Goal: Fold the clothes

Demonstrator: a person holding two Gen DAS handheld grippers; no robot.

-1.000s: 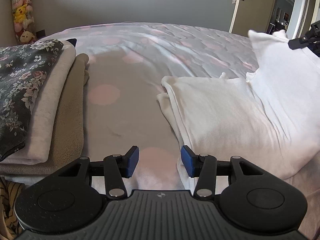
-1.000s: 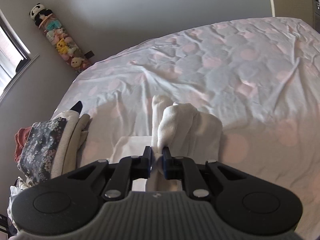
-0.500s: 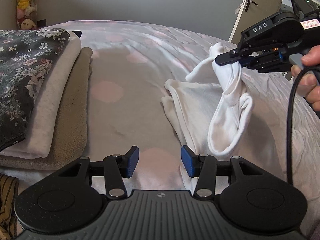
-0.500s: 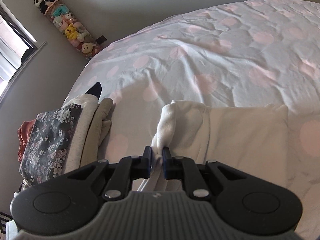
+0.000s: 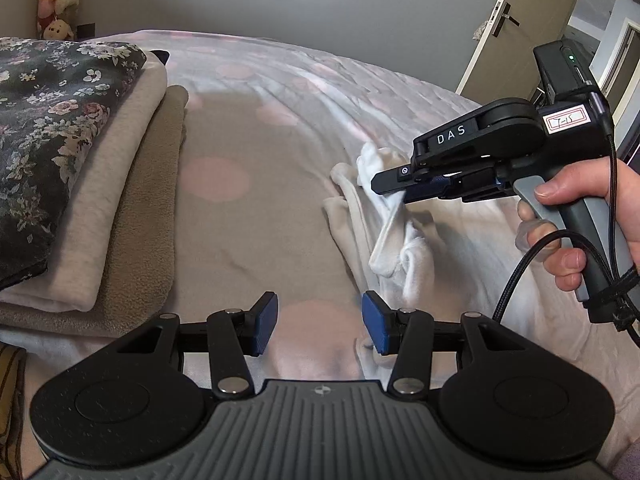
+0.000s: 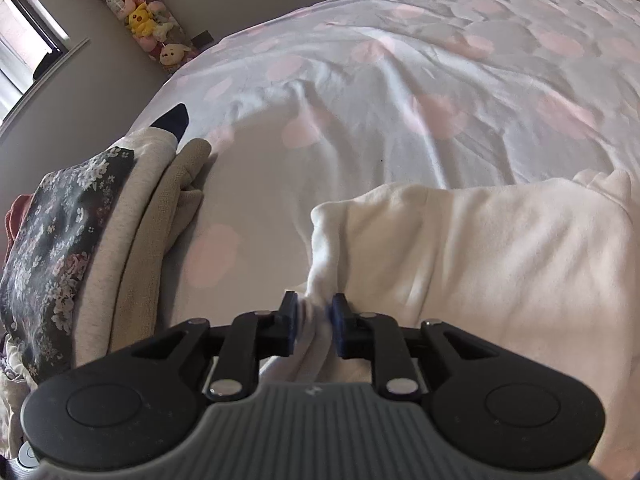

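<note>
A white garment [image 5: 460, 240] lies flat on the bed at the right, its left edge doubled over. My right gripper [image 6: 314, 320] is shut on a bunched fold of the white garment [image 6: 480, 248] at that left edge, low over the bed. In the left wrist view the right gripper [image 5: 378, 185] shows from the side in a person's hand [image 5: 580, 208], with cloth hanging from its tip. My left gripper [image 5: 318, 320] is open and holds nothing. It hovers over the bedspread just left of the garment's near corner.
A stack of folded clothes [image 5: 80, 140], with a dark floral piece on top, sits on the bed's left side [image 6: 100, 240]. The pink-dotted bedspread [image 5: 240, 220] shows between stack and garment. Plush toys [image 6: 140, 8] hang in the far corner. A door [image 5: 512, 20] stands at the right.
The right gripper brought the raised part of the white garment down and leftward over the rest, close to the bed. Its jaws stand slightly wider than before. The left gripper stayed open, barely moving.
</note>
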